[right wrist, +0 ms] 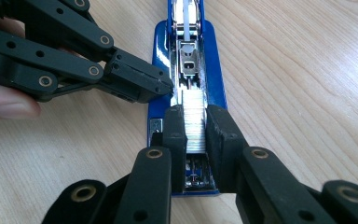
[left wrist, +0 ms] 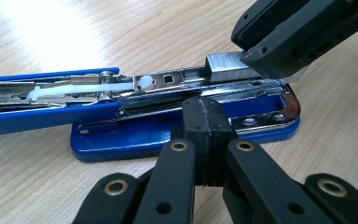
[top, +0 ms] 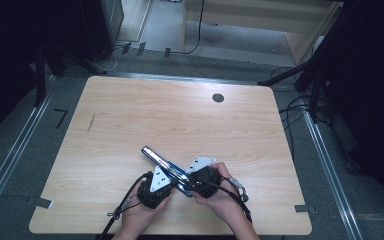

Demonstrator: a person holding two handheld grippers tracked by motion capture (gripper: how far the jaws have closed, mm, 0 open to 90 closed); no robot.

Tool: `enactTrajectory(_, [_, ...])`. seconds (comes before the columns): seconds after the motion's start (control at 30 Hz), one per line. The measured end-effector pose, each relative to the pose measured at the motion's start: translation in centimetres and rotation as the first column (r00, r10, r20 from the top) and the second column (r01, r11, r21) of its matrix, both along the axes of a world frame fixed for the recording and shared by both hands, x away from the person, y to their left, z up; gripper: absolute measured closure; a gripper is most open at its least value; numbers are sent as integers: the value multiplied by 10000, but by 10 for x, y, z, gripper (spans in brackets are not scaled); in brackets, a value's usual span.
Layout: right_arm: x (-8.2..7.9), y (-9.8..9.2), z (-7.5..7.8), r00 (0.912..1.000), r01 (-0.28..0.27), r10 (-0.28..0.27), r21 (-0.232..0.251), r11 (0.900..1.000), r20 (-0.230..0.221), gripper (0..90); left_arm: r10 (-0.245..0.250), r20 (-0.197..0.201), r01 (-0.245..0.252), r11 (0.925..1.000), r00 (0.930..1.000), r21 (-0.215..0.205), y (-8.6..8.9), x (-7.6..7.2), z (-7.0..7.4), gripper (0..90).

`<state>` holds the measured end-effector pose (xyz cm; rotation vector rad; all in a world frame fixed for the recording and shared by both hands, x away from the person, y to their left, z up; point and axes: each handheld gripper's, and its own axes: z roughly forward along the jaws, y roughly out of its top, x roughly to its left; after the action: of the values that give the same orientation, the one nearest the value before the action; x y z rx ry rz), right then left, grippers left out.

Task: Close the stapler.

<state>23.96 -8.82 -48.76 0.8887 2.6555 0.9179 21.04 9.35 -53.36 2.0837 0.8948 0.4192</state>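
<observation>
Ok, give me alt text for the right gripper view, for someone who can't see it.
The right claw grips a strip of staples over the open blue stapler lying on a wooden table. The left claw, shut, comes in from the left and presses against the stapler's side.

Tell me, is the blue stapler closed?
No, the blue stapler lies open on the table, and the right gripper holds a strip of staples in its channel.

Stapler [left wrist: 177,135]: glossy blue base, shiny bare metal channel.
Staples [right wrist: 194,119]: bright metal strip, finely ribbed.
Pusher [left wrist: 70,90]: white plastic, smooth.
Left gripper [left wrist: 209,135]: matt black plastic, brass-coloured rivets.
Table [top: 180,120]: pale wood grain, slight sheen.
</observation>
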Motion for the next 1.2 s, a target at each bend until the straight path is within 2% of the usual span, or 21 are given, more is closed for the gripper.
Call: enactTrajectory(1.2, [4, 1, -1, 9999, -26, 29, 186, 9998, -138, 801, 4, 8, -4, 10000, 10000, 10, 0, 0, 0, 900])
